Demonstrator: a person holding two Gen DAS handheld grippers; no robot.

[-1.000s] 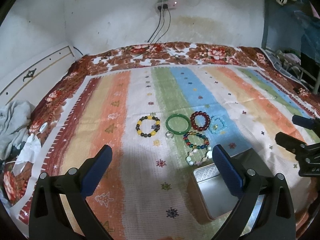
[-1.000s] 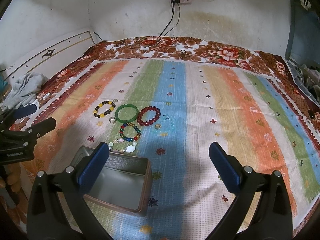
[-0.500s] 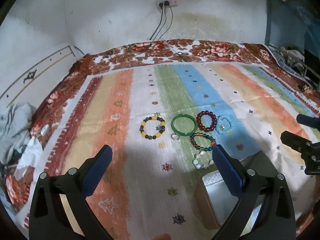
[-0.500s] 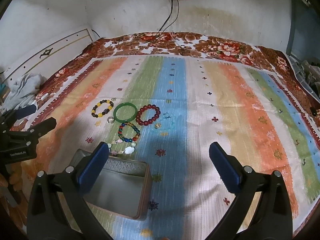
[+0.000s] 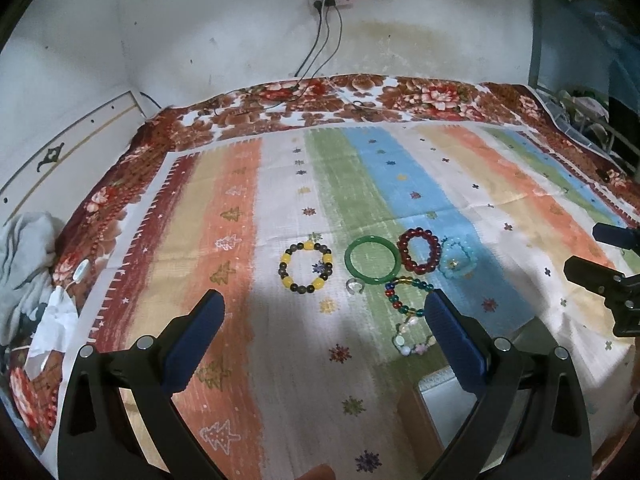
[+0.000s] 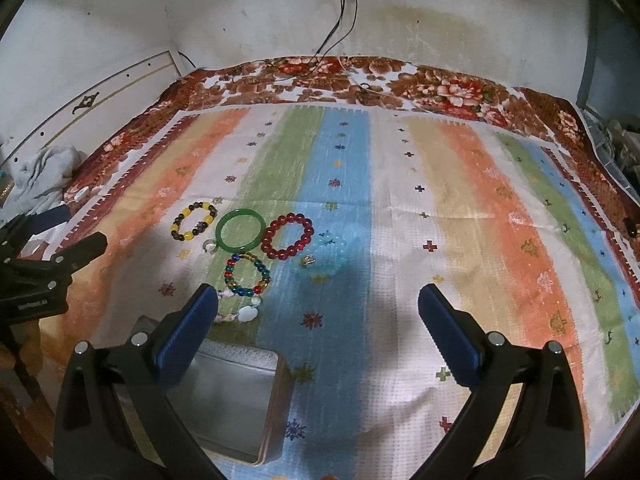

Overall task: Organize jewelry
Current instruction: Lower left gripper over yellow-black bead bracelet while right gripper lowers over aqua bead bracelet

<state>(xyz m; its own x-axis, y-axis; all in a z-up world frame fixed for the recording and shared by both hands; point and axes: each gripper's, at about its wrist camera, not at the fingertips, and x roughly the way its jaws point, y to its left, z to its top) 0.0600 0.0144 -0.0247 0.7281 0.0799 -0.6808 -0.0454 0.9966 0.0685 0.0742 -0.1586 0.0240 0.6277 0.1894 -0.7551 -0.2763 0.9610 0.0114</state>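
Observation:
Several bracelets lie on the striped cloth: a yellow-and-dark beaded one point(image 5: 306, 267) point(image 6: 194, 221), a green bangle point(image 5: 372, 259) point(image 6: 240, 230), a red beaded one point(image 5: 419, 250) point(image 6: 287, 237), a pale blue one point(image 5: 457, 265) point(image 6: 322, 258), a multicoloured one point(image 5: 404, 295) point(image 6: 247, 275) and a pale shell one point(image 5: 410, 338) point(image 6: 240, 312). A small silver ring point(image 5: 354, 286) point(image 6: 209, 246) lies by the bangle. An open metal tin point(image 6: 230, 402) point(image 5: 444, 408) stands near me. My left gripper point(image 5: 324, 334) and right gripper point(image 6: 318, 326) are open, empty, above the cloth.
A floral blanket point(image 5: 360, 100) lies under the cloth by the wall. Grey clothes point(image 5: 24, 264) point(image 6: 44, 176) are heaped at the left edge. Cables point(image 6: 340, 20) hang from a wall socket. Clutter stands at the far right point(image 5: 580, 108).
Both grippers have pulled back and tilted up a little, so the bracelets sit lower in view. Nothing was picked up; both jaws stay open.

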